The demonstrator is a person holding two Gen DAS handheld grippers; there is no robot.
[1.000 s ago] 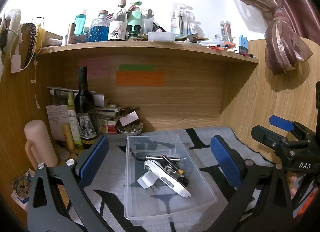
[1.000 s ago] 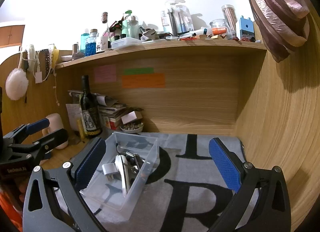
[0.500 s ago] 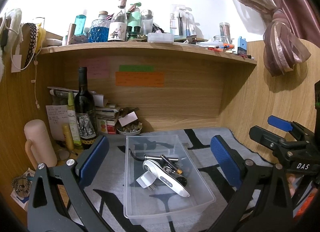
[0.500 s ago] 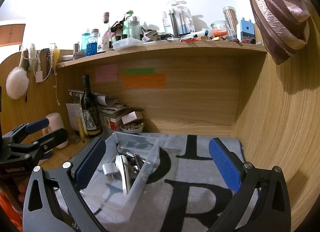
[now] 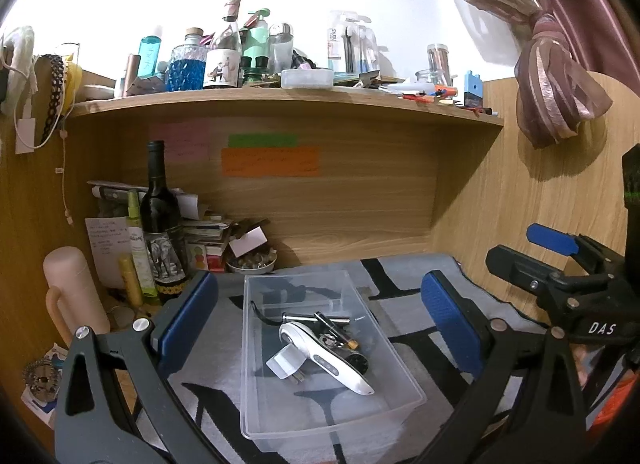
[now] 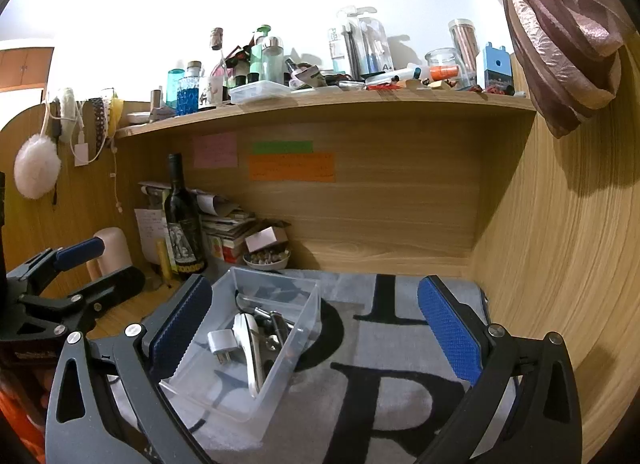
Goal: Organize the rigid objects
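Observation:
A clear plastic bin [image 5: 256, 420] [image 6: 304, 320] lies on the grey mat with black letters. Inside it are a white handheld device [image 5: 328, 360] [image 6: 250, 348], a white plug adapter [image 5: 285, 365] [image 6: 219, 342] and several metal tools [image 5: 320, 320]. My left gripper [image 5: 320, 324] hangs open above and in front of the bin, nothing between its blue pads. My right gripper [image 6: 316, 328] is open too, over the mat just right of the bin, and holds nothing. Each gripper shows at the edge of the other's view.
A dark wine bottle [image 5: 160, 224], a yellow-green spray bottle [image 5: 138, 248], a pink flask [image 5: 72, 296], a stack of booklets and a small bowl [image 5: 252, 262] crowd the back left corner. The shelf [image 5: 280, 98] above carries several bottles. Wooden walls close the back and right.
Both views have shifted very slightly; the right gripper sits a little lower in the left wrist view. The bin and its contents have not moved. Both grippers stay open.

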